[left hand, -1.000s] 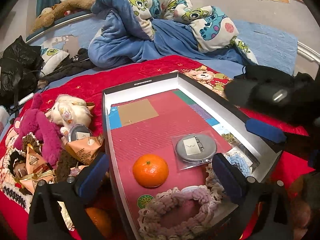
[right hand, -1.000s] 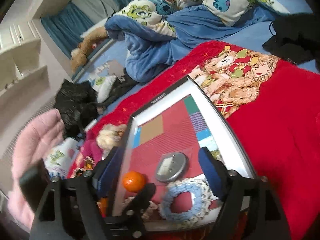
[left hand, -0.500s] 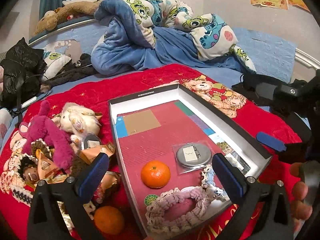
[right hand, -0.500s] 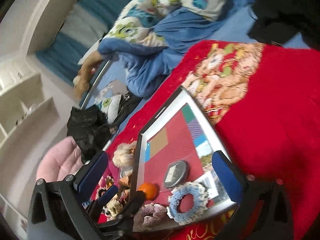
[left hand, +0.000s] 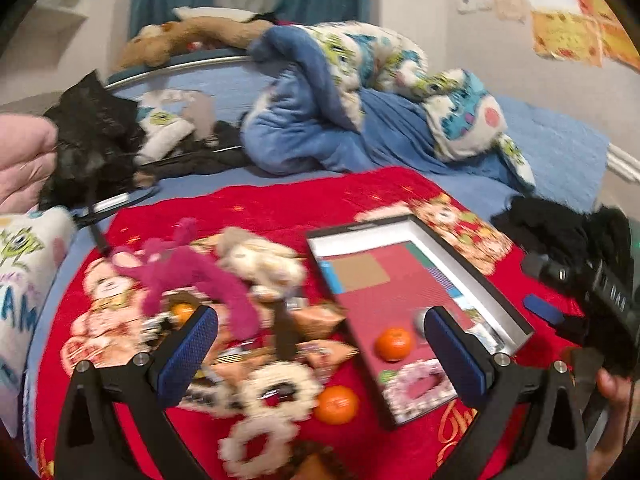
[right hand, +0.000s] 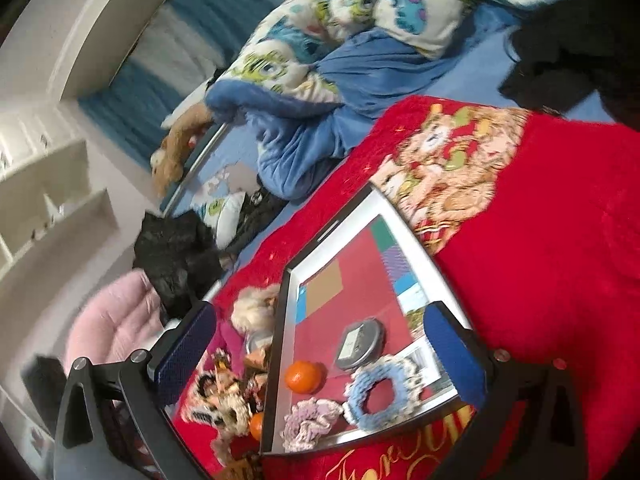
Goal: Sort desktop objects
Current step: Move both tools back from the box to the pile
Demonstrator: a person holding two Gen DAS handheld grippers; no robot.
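A shallow black-rimmed box (left hand: pixel 476 280) (right hand: pixel 352 220) lies on the red blanket. Inside it are an orange (left hand: pixel 394 344) (right hand: pixel 304 376), a round silver tin (right hand: pixel 360 344), a blue scrunchie (right hand: pixel 380 392) and a pink scrunchie (left hand: pixel 420 386) (right hand: pixel 308 420). My left gripper (left hand: pixel 320 344) is open and empty, held above the pile left of the box. My right gripper (right hand: pixel 320 352) is open wide over the box's near end with nothing pressed between its pads. One of the right gripper's blue pads (left hand: pixel 540 308) shows at the box's right side.
Left of the box lie a magenta plush (left hand: pixel 192 276), a cream plush (left hand: pixel 260 260), white scrunchies (left hand: pixel 280 396), snack packets and a loose orange (left hand: pixel 336 404). A blue duvet (left hand: pixel 320 132) and black clothes (left hand: pixel 568 232) lie beyond. A hand (left hand: pixel 612 388) is at the right edge.
My left gripper has drawn back, up and to the left, so the toy pile now fills its view. The right gripper's jaws have spread wider and it has rolled a little.
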